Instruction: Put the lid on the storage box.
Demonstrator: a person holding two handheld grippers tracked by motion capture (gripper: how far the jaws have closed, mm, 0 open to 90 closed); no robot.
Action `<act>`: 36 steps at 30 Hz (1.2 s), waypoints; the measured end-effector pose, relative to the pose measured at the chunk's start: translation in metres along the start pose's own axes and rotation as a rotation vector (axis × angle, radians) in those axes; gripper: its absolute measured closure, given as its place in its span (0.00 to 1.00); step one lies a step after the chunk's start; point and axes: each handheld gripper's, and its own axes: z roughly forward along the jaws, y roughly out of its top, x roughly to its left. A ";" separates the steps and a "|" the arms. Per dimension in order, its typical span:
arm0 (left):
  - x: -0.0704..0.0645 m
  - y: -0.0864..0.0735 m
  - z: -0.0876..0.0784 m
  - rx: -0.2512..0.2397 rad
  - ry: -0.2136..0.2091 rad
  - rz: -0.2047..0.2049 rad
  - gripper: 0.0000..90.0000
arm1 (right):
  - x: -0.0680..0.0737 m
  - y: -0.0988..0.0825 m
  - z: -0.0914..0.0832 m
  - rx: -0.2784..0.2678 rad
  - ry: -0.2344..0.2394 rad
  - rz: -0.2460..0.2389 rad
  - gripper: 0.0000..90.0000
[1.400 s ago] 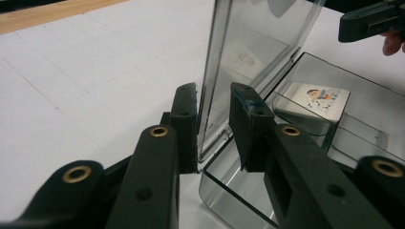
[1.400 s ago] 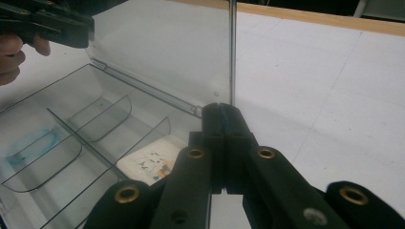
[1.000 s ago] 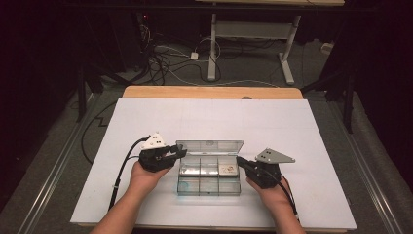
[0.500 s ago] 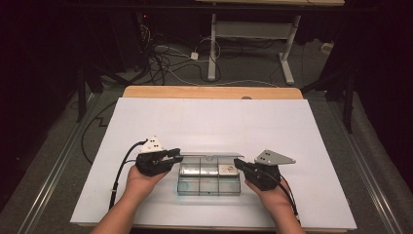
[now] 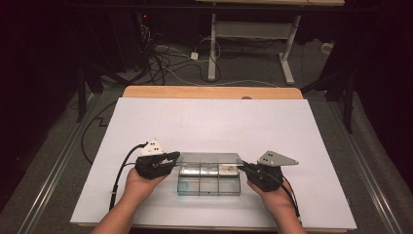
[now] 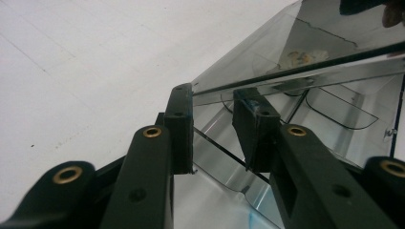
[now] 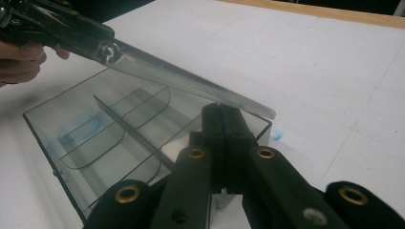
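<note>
A clear plastic compartment box [image 5: 209, 187] [image 7: 71, 143] lies near the front of the white table. Its hinged lid [image 5: 209, 158] [image 6: 286, 43] [image 7: 191, 81] hangs tilted, partway down over the back row, where pale pieces [image 5: 202, 170] show through. My left gripper [image 5: 176, 156] [image 6: 215, 102] is at the box's left end, shut on the lid's left corner, with the lid's edge running between its pads. In the right gripper view the left gripper [image 7: 95, 40] holds the lid up. My right gripper [image 5: 242, 168] [image 7: 223, 109] is shut with nothing between its pads, tips against the box's right end below the lid.
The white sheet [image 5: 214, 122] covers the table, with a wooden strip [image 5: 209, 91] along its far edge. A small blue smudge [image 7: 278, 135] marks the sheet beside the box. Behind the table, desk legs and cables [image 5: 195, 53] lie on the floor.
The lid has swung down from standing open at the back to a low tilt over the box, and the left gripper has come down with it. The right gripper has stayed put.
</note>
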 end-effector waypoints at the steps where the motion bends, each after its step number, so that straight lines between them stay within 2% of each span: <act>1: 0.000 0.000 0.000 0.000 0.001 0.000 0.75 | 0.000 0.000 0.000 0.001 0.000 0.000 1.00; 8: -0.002 -0.004 -0.002 0.004 0.001 -0.012 0.75 | 0.000 -0.001 0.000 0.004 0.001 0.001 1.00; 11: -0.003 -0.008 -0.008 0.009 0.002 -0.024 0.75 | 0.000 -0.002 0.000 0.006 0.003 0.002 1.00; 17: -0.010 -0.023 -0.022 0.023 -0.052 -0.067 0.73 | 0.000 -0.003 0.000 0.014 0.004 0.000 1.00; 19: -0.015 -0.023 -0.023 0.022 -0.080 -0.065 0.75 | 0.001 -0.004 0.000 0.016 0.003 0.000 1.00; 22: -0.022 -0.019 -0.020 0.012 -0.127 -0.061 0.89 | 0.001 -0.004 0.000 0.022 0.002 -0.003 1.00; 24: -0.025 -0.018 -0.019 0.011 -0.138 -0.057 0.96 | 0.002 -0.005 -0.001 0.026 0.001 -0.005 1.00; 30: -0.029 -0.018 -0.017 0.003 -0.145 -0.039 0.97 | 0.003 -0.008 -0.004 0.036 -0.002 -0.002 1.00; 36: -0.033 -0.019 -0.017 0.009 -0.132 -0.017 0.97 | 0.005 -0.012 -0.008 0.050 -0.012 -0.009 1.00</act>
